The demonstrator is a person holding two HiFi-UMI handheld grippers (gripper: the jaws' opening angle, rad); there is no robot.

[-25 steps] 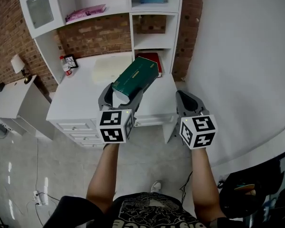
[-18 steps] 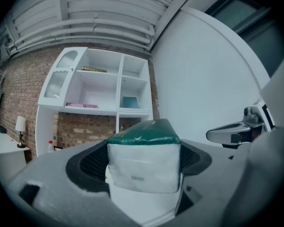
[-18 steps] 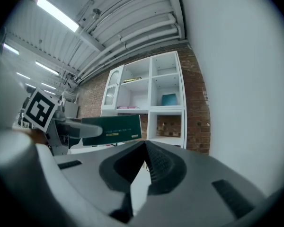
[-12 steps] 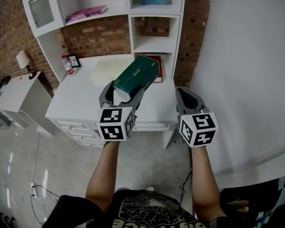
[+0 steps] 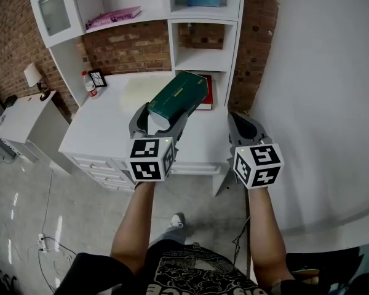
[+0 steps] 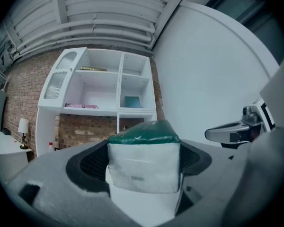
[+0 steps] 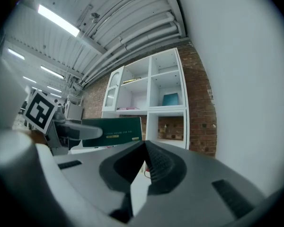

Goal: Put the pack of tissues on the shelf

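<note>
The left tongs (image 5: 158,120) grip the near end of the green pack of tissues (image 5: 179,96) between their 2 jaws, holding it tilted in the air over the white desk (image 5: 104,125), near the shelf (image 5: 204,60). What looks like a red book (image 5: 205,85) lies beyond. The right tongs (image 5: 243,128) hang alongside, jaws pressed together on nothing.

Setting: a mock home study built inside an industrial hall. Evidence: white shelf unit (image 5: 203,60) over a white bench (image 5: 111,125), brick wall (image 5: 132,45), table lamp (image 5: 32,75) on a side cabinet (image 5: 18,118), pink book (image 5: 111,16) shelved. Overhead: corrugated metal roof (image 6: 104,8), strip lights (image 7: 59,20).
</note>
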